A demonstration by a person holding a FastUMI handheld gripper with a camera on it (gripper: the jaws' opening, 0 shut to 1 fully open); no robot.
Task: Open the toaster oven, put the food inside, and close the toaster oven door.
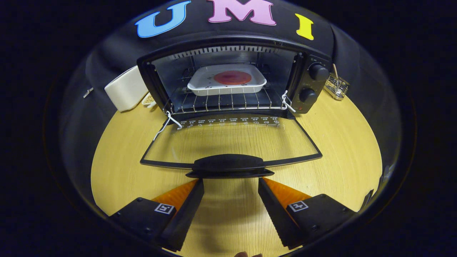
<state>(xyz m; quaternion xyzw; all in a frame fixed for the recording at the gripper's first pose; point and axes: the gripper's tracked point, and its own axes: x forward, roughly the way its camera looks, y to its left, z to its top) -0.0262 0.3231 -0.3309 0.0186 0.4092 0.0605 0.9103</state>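
The toaster oven stands at twelve o'clock from the claw with its glass door dropped flat toward the viewer, and the food, a round reddish disc on a white tray, already rests on the wire rack inside. What remains, by my reading, is shutting the door. Its black handle lies just ahead of the fingertips, at the door's near edge; this looks like the sensible place to take hold, a stiff moulded bar wide enough to hook from beneath or pinch. The door itself is glass in a thin metal frame, rigid but probably fragile, so it should swing up on its hinge with little weight yet wants a gentle finish rather than a slam. The claw is spread, pinching nothing, its tips apart on either side of the handle's middle. Control knobs sit at one o'clock; a white box stands at eleven o'clock on the wooden tabletop.
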